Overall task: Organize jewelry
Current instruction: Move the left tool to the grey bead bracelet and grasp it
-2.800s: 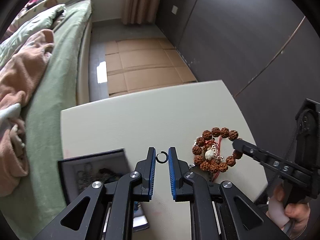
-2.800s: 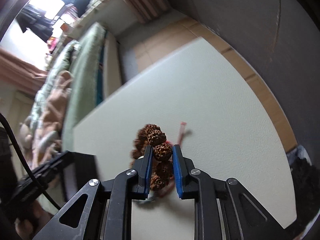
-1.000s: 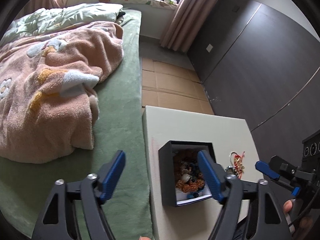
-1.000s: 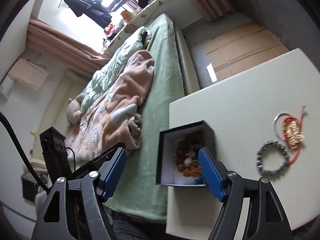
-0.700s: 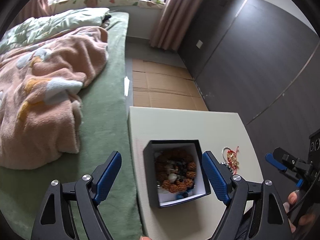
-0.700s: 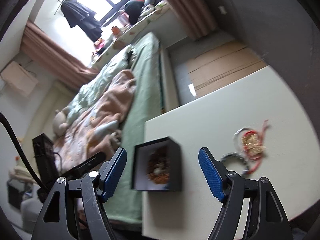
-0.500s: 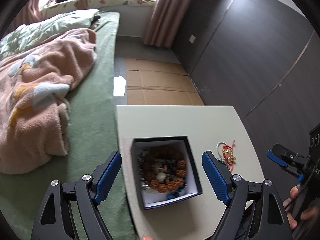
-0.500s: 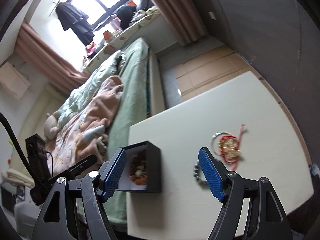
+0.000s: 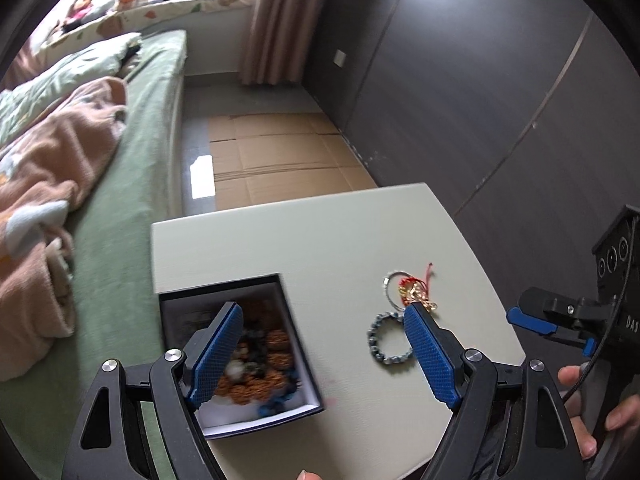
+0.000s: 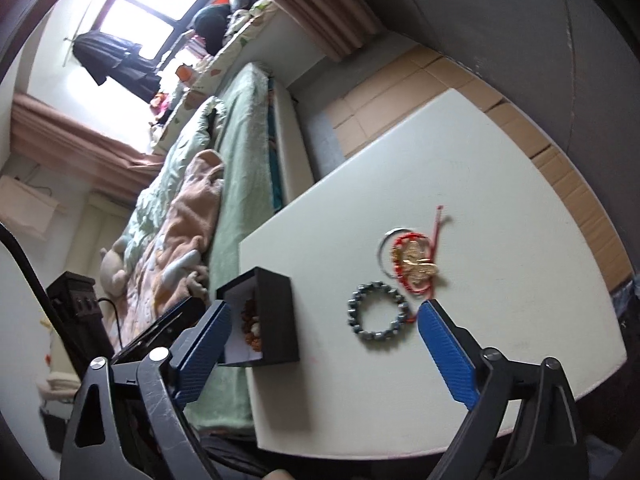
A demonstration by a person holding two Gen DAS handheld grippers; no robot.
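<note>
**Ana:** Bedroom setting today: green-sheeted bed (image 9: 132,200) along one side, flattened cardboard on the floor, and a pale cream rectangular bench (image 9: 320,240) carrying everything that matters.

**Ben:** And the score so far? The square black jewelry box with the white lining (image 9: 236,344) sits at the bench's bed-side edge, and it's got stock in it: chunky brown seed beads (image 9: 276,344), some dark and blue beads, a pale round piece. That lot counts as sorted, I'd say.

**Ana:** Agreed. Out on the open bench, though, pieces are waiting. The grey-blue beaded bracelet (image 10: 378,311) lies flat, well apart from the box. Just beyond it, touching or nearly so, the gold charm on a red cord (image 10: 416,266) lies tangled with a thin silver ring (image 10: 385,240).

**Ben:** So call it partly done, with two or three items left, depending how you count that tangle.

**Ana:** What about the tools?

**Ben:** Left gripper (image 9: 320,340) hangs above the bench, jaws spread wide, holding nothing, box under one finger and bracelet near the other. Right gripper (image 10: 324,332) is the same: jaws wide apart, empty, framing the grey-blue bracelet.

**Ana:** My read: the bracelet is the likeliest next candidate for the right side.

**Ben:** That cord could be the fiddly one, snagged on the ring.
</note>
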